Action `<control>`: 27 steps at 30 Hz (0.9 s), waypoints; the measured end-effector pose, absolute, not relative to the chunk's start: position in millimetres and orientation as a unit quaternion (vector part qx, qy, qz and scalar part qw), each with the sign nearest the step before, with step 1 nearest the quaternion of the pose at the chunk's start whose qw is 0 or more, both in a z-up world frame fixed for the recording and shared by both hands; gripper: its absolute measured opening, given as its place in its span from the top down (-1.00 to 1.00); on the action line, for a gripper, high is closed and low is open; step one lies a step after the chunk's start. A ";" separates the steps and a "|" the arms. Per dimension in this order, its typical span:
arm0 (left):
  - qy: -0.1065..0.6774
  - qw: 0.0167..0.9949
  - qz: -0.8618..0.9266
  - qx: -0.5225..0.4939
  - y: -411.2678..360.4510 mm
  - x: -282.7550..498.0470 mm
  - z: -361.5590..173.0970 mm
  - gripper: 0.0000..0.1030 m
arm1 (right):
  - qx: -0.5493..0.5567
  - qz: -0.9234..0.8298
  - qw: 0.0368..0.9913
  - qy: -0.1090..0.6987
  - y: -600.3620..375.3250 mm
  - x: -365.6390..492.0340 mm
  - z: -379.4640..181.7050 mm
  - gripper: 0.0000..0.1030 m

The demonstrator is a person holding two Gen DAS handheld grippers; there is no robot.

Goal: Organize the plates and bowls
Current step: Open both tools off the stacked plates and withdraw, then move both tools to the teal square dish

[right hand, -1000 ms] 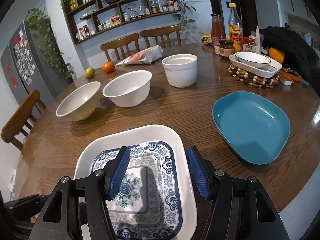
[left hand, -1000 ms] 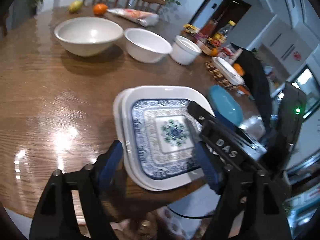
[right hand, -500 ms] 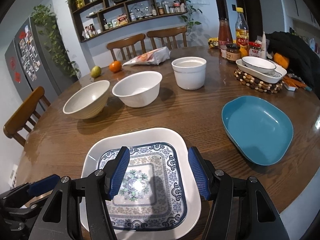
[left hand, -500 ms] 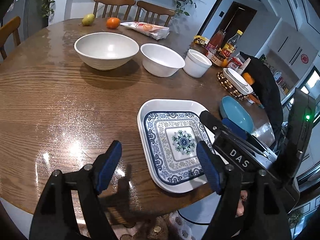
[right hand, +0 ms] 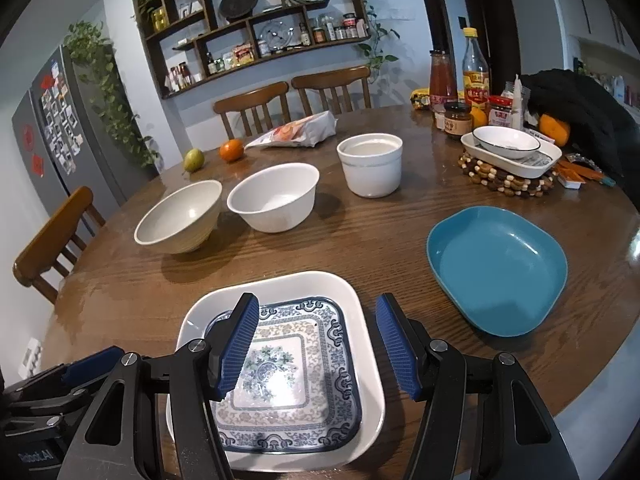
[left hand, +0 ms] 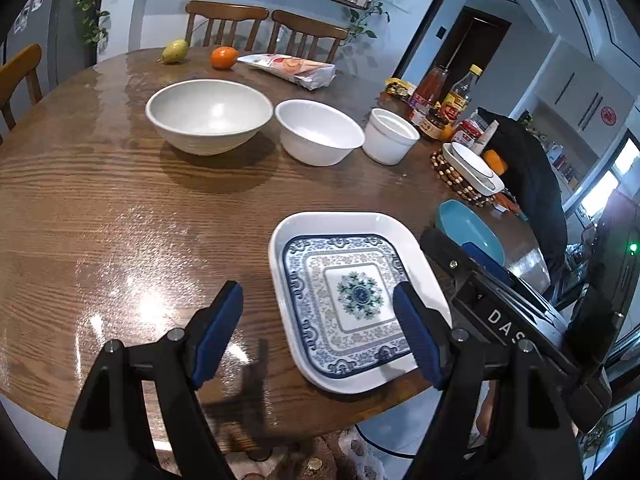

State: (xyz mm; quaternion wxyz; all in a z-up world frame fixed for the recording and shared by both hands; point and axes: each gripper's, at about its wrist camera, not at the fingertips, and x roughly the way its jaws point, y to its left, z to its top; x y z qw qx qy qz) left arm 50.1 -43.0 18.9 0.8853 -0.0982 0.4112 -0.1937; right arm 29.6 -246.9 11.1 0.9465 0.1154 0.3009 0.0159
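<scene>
A blue-patterned square plate (left hand: 352, 292) (right hand: 288, 380) lies nested in a larger white square plate (left hand: 320, 222) (right hand: 280, 284) near the table's front edge. A teal plate (right hand: 496, 268) (left hand: 468, 228) lies to its right. A large cream bowl (left hand: 208, 116) (right hand: 180, 216), a white bowl (left hand: 320, 130) (right hand: 274, 196) and a white straight-sided bowl (left hand: 390, 134) (right hand: 370, 162) stand in a row behind. My left gripper (left hand: 320, 336) is open and empty above the front edge, left of the plates. My right gripper (right hand: 316, 352) is open and empty above the stacked plates.
A wooden table (left hand: 100, 208) carries a pear (left hand: 175, 50), an orange (left hand: 223, 57), a snack bag (left hand: 292, 70), sauce bottles (right hand: 476, 76) and a white dish on a beaded trivet (right hand: 508, 160). A black jacket (right hand: 576, 100) sits at the right. Chairs (right hand: 256, 104) stand behind.
Both grippers have drawn back and up from the stacked plates, open throughout. The left gripper has shifted left, so the plates now sit toward its right finger.
</scene>
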 end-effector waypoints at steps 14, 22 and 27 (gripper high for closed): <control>0.403 0.886 -0.216 -0.070 -83.2 54.3 30.3 -0.49 | 0.144 -0.012 0.950 0.277 -283.6 12.6 21.2 -0.36; 0.393 0.890 -0.227 -0.050 -112.0 60.3 47.1 -0.49 | 0.161 -0.041 0.952 0.256 -313.5 5.4 35.9 -0.48; 0.394 0.886 -0.242 -0.045 -129.1 65.4 52.2 -0.49 | 0.173 -0.062 0.950 0.253 -332.8 2.5 42.5 -0.49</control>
